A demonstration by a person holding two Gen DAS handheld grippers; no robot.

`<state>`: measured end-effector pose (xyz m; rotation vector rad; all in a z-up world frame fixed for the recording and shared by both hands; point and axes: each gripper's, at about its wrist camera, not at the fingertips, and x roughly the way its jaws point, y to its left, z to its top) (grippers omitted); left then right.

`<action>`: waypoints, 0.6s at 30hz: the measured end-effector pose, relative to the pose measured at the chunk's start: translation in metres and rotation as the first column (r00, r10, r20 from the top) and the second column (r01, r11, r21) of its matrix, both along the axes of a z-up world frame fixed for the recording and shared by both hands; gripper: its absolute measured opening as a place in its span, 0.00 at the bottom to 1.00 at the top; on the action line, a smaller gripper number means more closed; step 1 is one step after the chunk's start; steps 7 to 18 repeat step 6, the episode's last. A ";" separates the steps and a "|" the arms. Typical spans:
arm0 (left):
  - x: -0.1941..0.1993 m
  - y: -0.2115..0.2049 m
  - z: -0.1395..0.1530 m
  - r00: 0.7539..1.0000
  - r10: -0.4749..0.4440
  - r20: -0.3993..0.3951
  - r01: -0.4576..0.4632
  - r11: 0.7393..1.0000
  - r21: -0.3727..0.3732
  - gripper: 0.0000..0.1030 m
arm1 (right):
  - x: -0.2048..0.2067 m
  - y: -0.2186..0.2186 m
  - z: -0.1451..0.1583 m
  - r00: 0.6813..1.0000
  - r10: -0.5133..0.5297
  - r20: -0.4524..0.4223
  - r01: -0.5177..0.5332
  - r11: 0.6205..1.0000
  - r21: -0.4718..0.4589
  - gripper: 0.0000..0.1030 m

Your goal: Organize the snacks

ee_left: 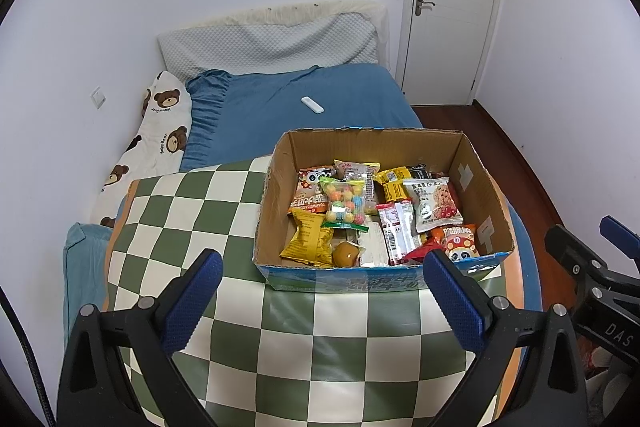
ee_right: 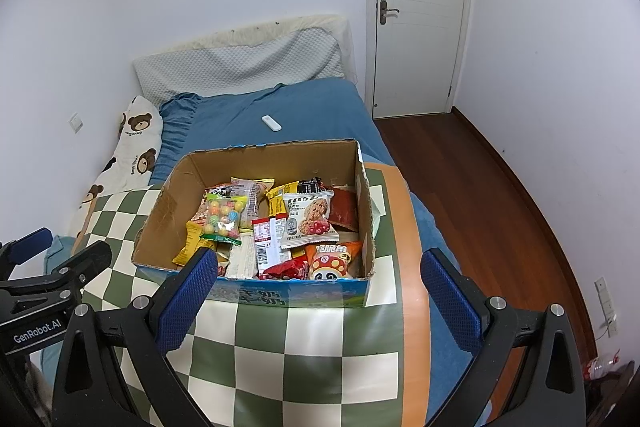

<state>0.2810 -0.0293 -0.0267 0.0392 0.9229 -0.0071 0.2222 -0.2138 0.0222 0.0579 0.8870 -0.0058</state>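
Observation:
An open cardboard box point(ee_left: 476, 183) point(ee_right: 168, 211) sits on a green-and-white checkered cloth point(ee_left: 192, 211) point(ee_right: 296, 351) on the bed. It holds several snack packets: a clear bag of coloured candy balls point(ee_left: 346, 203) point(ee_right: 222, 215), a white oat cookie pack point(ee_left: 434, 205) point(ee_right: 308, 221), a yellow packet point(ee_left: 308, 239) and an orange mushroom-print packet point(ee_left: 460, 241) point(ee_right: 332, 261). My left gripper point(ee_left: 324, 303) is open and empty, just short of the box's near wall. My right gripper point(ee_right: 320, 301) is open and empty, in front of the box.
A blue bedsheet point(ee_left: 280, 107) with a white remote point(ee_left: 312, 104) point(ee_right: 271, 123) lies behind the box. A bear-print pillow point(ee_left: 160, 131) lies at left. A white door point(ee_right: 420, 11) and wooden floor point(ee_right: 480, 195) are to the right.

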 end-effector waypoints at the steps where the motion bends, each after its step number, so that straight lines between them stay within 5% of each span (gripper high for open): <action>1: 0.000 0.000 0.000 1.000 -0.001 0.000 0.001 1.000 0.000 1.00 | 0.000 0.000 0.000 1.000 0.000 -0.001 0.000 1.000 0.000 1.00; 18: 0.000 0.002 0.001 1.000 0.005 0.010 -0.005 1.000 -0.002 1.00 | -0.001 0.000 0.000 1.000 -0.001 0.001 0.001 1.000 0.001 1.00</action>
